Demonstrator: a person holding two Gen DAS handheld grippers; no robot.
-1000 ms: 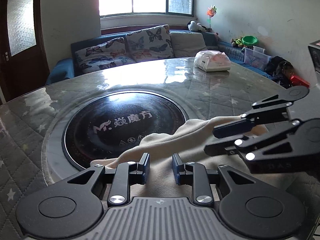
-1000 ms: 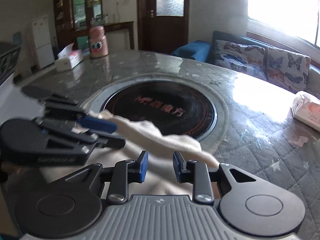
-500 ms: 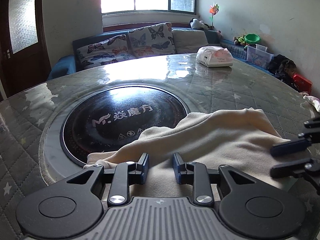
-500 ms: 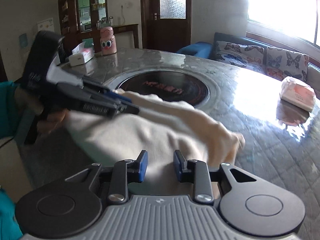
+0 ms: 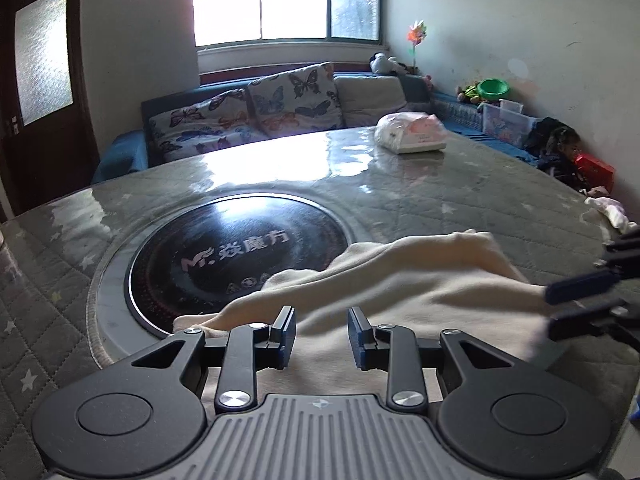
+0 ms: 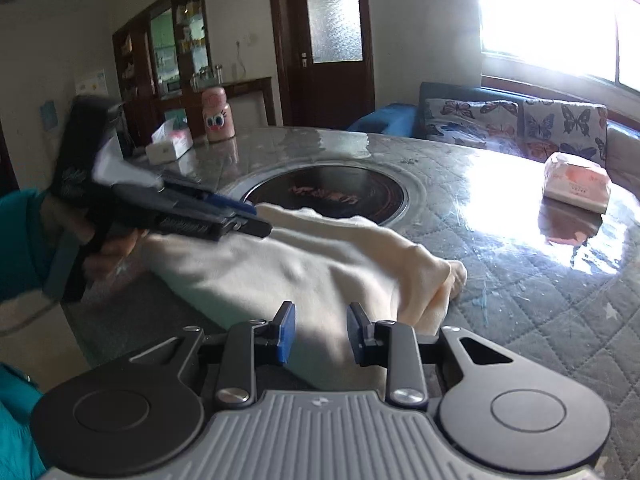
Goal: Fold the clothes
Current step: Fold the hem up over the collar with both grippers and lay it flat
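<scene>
Currently listed: cream garment (image 5: pixel 404 292) bunched on table (image 5: pixel 460 204) at 5 o'clock of the burner (image 5: pixel 240 252); left gripper (image 5: pixel 319 332), right gripper (image 6: pixel 320 334) gape empty above; risk: shallow pinch slips, fold skews.

Each black hand-held gripper (image 5: pixel 320 334) has 2 blue-padded fingers (image 6: pixel 286 330), silver screws; teal sleeve (image 6: pixel 18 240).

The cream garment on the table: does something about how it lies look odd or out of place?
Yes. The cream garment lies bunched and wrinkled, not flat, and one end drapes over the black round cooktop set into the table. A cooking surface is an odd place for cloth.
</scene>
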